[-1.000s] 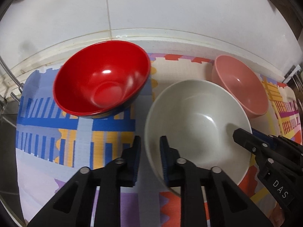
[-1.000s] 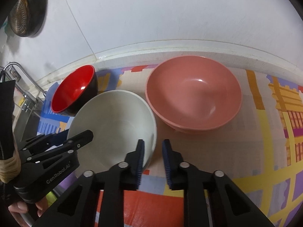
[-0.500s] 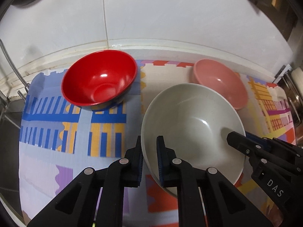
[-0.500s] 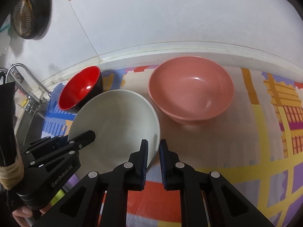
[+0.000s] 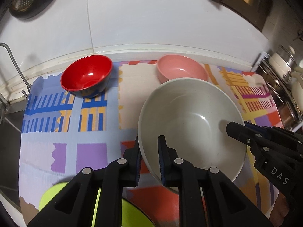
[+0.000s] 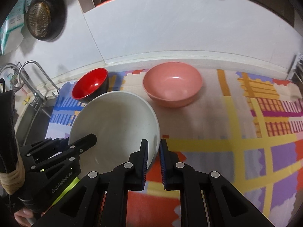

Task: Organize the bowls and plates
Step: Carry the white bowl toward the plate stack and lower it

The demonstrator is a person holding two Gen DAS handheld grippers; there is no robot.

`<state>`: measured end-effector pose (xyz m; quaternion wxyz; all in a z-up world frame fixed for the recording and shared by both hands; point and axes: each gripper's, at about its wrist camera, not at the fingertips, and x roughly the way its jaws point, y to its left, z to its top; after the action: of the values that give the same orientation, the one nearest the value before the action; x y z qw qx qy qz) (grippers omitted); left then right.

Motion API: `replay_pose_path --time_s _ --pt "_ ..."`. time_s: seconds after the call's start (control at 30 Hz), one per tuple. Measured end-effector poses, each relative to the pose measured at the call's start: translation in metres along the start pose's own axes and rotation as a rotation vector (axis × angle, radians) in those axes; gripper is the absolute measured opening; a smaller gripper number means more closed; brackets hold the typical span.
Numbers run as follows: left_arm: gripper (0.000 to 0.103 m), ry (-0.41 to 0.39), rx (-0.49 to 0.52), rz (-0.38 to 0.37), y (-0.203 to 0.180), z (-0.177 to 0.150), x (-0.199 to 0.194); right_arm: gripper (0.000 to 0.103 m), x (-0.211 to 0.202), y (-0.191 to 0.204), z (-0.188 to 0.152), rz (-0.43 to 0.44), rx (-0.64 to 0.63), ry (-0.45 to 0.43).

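Observation:
A large white bowl (image 5: 191, 124) is held above the patterned mat (image 5: 62, 147) by both grippers. My left gripper (image 5: 149, 160) is shut on its near-left rim. My right gripper (image 6: 153, 157) is shut on its right rim, and it also shows in the left wrist view (image 5: 244, 132). The white bowl also shows in the right wrist view (image 6: 113, 124). A red bowl (image 5: 87, 75) stands at the back left of the mat. A pink bowl (image 5: 180, 70) stands at the back, behind the white bowl. A lime-green plate (image 5: 51, 194) lies under my left gripper, mostly hidden.
A white tiled wall (image 5: 151, 22) and a raised ledge run behind the mat. A sink with a faucet (image 6: 36, 79) is at the left. A strainer (image 6: 39, 22) hangs on the wall. A wire rack with jars (image 5: 284, 71) stands at the right.
Both grippers have lifted the white bowl off the mat and drawn it back toward me. The red and pink bowls look farther away. The green plate has come into view.

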<state>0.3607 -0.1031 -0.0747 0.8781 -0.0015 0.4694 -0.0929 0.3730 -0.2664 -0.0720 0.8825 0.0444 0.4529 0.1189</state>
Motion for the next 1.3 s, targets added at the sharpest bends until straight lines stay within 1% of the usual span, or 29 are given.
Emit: replay_pose_path --time_s 0.37,0.6,0.87,1.3 --pt "0.019 0.036 0.059 -0.044 -0.029 -0.038 -0.015 0.014 -0.035 -0.014 -0.038 -0.034 0.026 0.005" --pt "0.019 0.059 0.078 -0.061 -0.044 -0.057 -0.018 0.014 -0.046 -0.023 -0.055 -0.055 0.018 0.026" --pt "0.019 0.113 0.083 -0.083 -0.058 -0.077 -0.012 0.014 -0.047 -0.034 -0.076 -0.069 0.026 0.068" --pt "0.019 0.173 0.095 -0.092 -0.075 -0.091 -0.001 0.014 -0.038 -0.054 -0.101 -0.069 0.045 0.127"
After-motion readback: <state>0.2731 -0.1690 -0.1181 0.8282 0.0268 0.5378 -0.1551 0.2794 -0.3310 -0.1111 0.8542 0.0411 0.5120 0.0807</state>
